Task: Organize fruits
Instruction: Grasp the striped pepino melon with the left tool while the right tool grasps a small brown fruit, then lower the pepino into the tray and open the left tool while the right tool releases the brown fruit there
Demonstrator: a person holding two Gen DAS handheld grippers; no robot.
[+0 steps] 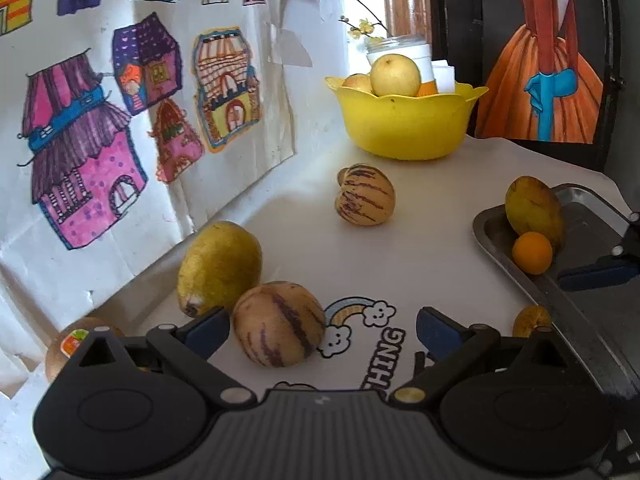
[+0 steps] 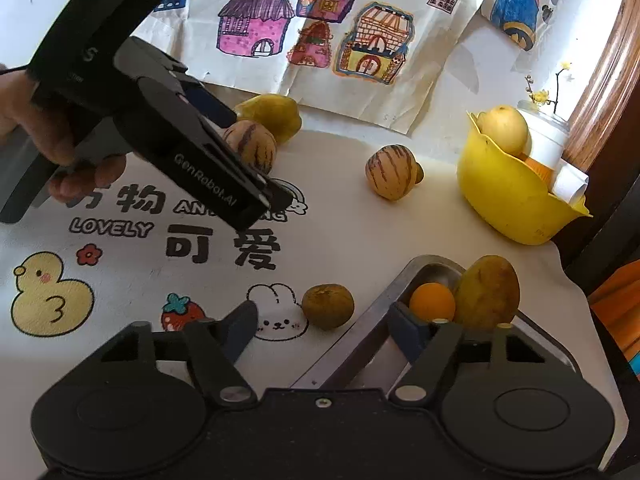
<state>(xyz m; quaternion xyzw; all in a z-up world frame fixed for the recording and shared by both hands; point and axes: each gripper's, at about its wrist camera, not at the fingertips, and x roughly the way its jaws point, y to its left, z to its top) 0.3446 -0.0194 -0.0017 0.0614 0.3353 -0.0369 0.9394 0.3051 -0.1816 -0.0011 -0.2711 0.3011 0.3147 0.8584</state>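
Note:
My left gripper point(image 1: 322, 330) is open, its jaws on either side of a striped pepino melon point(image 1: 279, 323) that lies on the table beside a yellow-green mango point(image 1: 219, 267). A second striped melon point(image 1: 366, 194) lies farther off, before the yellow bowl point(image 1: 404, 128) that holds pale fruit. My right gripper point(image 2: 326, 326) is open and empty over the near edge of a metal tray point(image 2: 362, 344). The tray holds an orange point(image 2: 433, 302) and a mango point(image 2: 487, 293). A brownish round fruit point(image 2: 328, 306) lies on the cloth just left of the tray.
A printed white tablecloth point(image 2: 120, 280) covers the table. Children's drawings point(image 1: 120, 120) hang on the wall at the back. A white cup and a jar of flowers point(image 1: 400, 48) stand behind the bowl. A brown stickered fruit point(image 1: 76, 344) lies at the far left.

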